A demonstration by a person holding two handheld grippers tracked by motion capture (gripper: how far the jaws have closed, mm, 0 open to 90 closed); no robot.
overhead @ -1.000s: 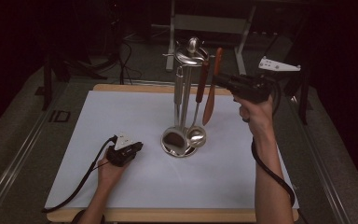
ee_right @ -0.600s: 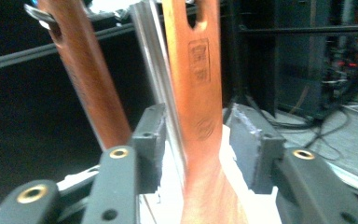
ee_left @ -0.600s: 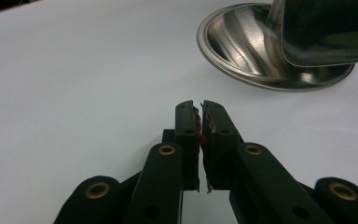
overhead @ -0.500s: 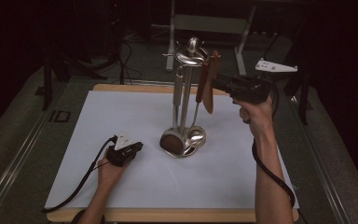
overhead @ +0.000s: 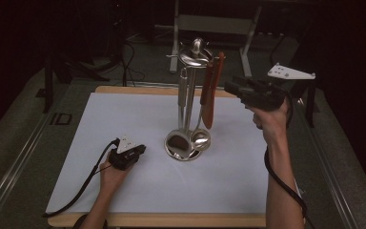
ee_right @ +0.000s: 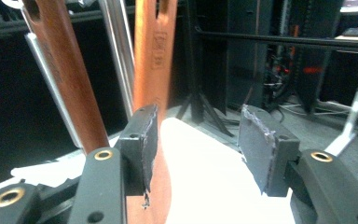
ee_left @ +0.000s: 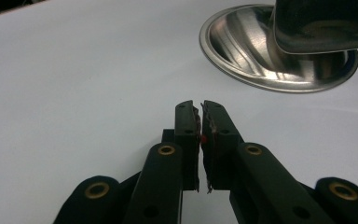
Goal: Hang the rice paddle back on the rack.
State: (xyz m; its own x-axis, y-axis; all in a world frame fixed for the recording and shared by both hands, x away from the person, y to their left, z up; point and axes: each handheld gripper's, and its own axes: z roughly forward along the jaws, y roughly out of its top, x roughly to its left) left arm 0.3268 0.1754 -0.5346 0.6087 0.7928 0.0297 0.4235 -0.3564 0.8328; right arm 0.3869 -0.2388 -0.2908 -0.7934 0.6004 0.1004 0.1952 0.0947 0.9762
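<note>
A steel utensil stand (overhead: 189, 90) rises from a round base (overhead: 185, 145) at the middle of the white mat (overhead: 124, 114). Two wooden-handled utensils (overhead: 210, 90) hang from its top on the right side. My right gripper (overhead: 229, 88) is held in the air just right of those handles, open. In the right gripper view (ee_right: 198, 121) nothing is between the pads; one orange-brown handle (ee_right: 154, 56) hangs just beyond the left pad, and a darker handle (ee_right: 65, 74) hangs farther left. My left gripper (overhead: 141, 149) rests on the mat left of the base, shut (ee_left: 200, 105) and empty.
Steel ladles hang from the stand with their bowls (overhead: 190, 140) low over the base (ee_left: 279, 51). A wooden table edge (overhead: 162, 220) frames the mat. Dark frames and cables (overhead: 124, 52) stand behind the table. Cables trail from both grippers.
The wooden-handled utensil nearest my right gripper has swung from tilted to hanging nearly straight. The right gripper has drawn back slightly to the right. My left gripper has not moved.
</note>
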